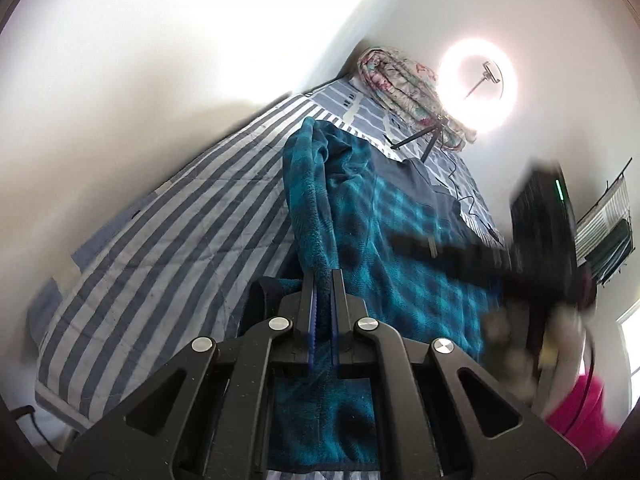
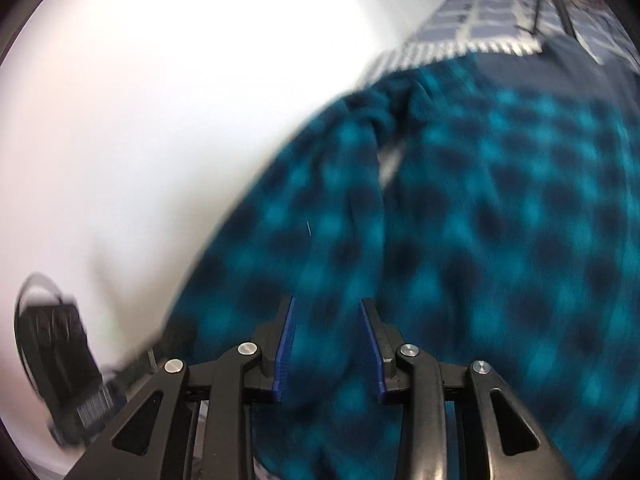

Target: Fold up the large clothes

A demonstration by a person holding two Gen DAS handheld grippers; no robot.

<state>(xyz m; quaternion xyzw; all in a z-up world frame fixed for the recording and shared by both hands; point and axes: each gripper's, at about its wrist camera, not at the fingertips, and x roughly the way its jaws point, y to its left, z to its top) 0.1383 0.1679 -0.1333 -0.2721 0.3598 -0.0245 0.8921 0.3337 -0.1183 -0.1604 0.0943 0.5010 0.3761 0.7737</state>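
A large teal and dark blue plaid fleece garment lies spread on the bed, with a dark lining showing near its far end. My left gripper is shut on a raised fold of this garment; the fabric strip runs up from between its blue pads. In the right wrist view the same plaid garment fills the frame, blurred. My right gripper stands open over it. Its blue pads are well apart and not pressing on the cloth.
A blue and white striped bedspread covers the bed against a white wall. A folded floral quilt and a ring light on a small tripod stand at the far end. A blurred black device and pink cloth are at right.
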